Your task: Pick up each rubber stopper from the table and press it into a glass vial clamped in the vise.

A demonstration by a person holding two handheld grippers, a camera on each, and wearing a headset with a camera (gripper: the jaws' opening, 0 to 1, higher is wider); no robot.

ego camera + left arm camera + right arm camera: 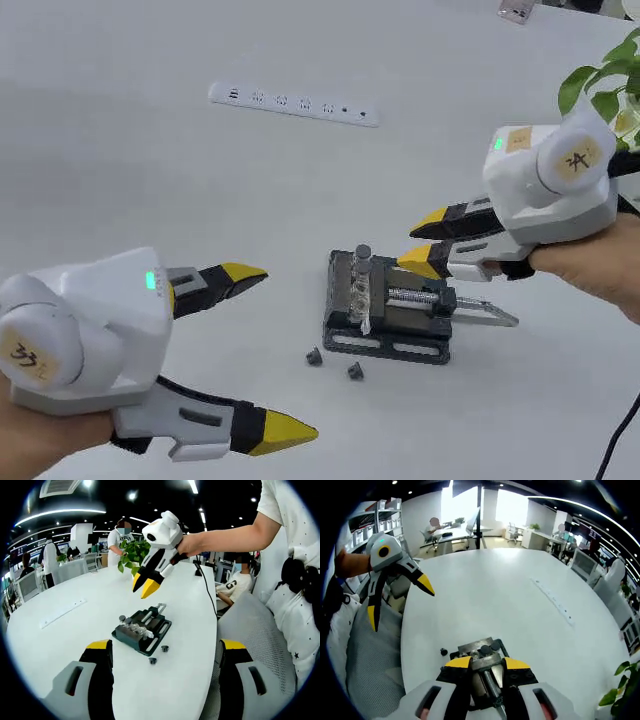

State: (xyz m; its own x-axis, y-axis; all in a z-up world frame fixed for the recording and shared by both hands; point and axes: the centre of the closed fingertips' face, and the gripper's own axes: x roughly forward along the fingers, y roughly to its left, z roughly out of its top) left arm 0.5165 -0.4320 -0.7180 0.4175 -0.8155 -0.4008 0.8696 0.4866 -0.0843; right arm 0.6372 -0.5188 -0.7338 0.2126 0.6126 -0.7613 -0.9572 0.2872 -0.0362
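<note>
A small black vise stands on the white table and clamps a row of glass vials. The far vial carries a dark stopper. Two loose rubber stoppers lie just in front of the vise; in the left gripper view they sit below the vise, as the stoppers. My left gripper is wide open and empty, left of the stoppers. My right gripper hovers over the vise's right side, jaws slightly apart, holding nothing; in its own view the vise lies between its tips.
A white power strip lies at the far side of the table. A green plant stands at the right edge. The vise's handle sticks out to the right. A black cable runs at the lower right. People sit at desks beyond.
</note>
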